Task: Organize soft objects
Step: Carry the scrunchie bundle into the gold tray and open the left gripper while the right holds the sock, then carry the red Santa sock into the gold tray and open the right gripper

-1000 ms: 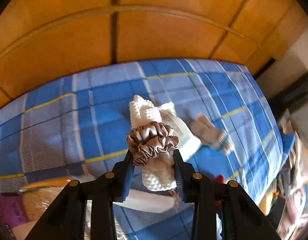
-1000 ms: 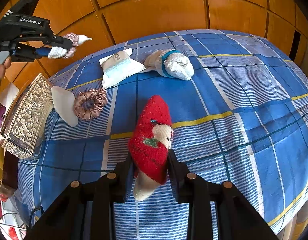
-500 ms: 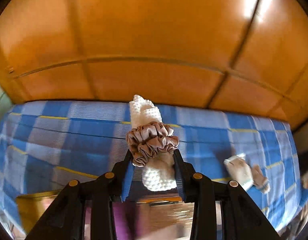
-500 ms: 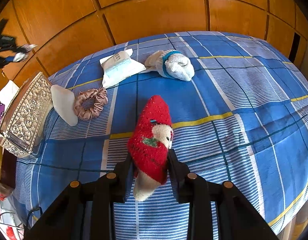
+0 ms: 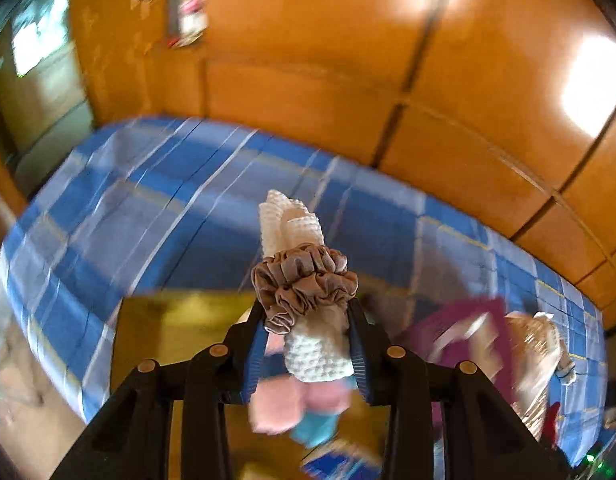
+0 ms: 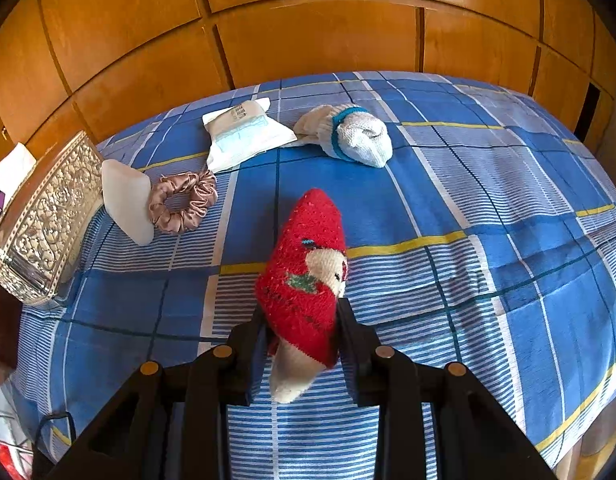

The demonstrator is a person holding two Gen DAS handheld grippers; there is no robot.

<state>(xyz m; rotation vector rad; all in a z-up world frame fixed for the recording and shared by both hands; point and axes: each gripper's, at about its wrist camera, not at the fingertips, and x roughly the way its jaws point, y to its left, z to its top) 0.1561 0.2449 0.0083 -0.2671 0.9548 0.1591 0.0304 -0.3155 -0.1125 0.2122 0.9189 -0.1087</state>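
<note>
Progress: partway, by the look of it. Left gripper [image 5: 306,344] clamps a white knit roll [image 5: 316,350] banded by a brown scrunchie [image 5: 304,282], above blurred pink and blue items. Right gripper [image 6: 300,344] pinches a red sock [image 6: 304,276]. Left on the bed [image 6: 488,208]: second scrunchie [image 6: 184,202], tissue pack [image 6: 244,132], white sock [image 6: 348,134].

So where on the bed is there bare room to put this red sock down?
The right half of the bedspread, right of the red sock and below the white sock, is bare. The left side is crowded: silver box, white pad, scrunchie, tissue pack.
</note>
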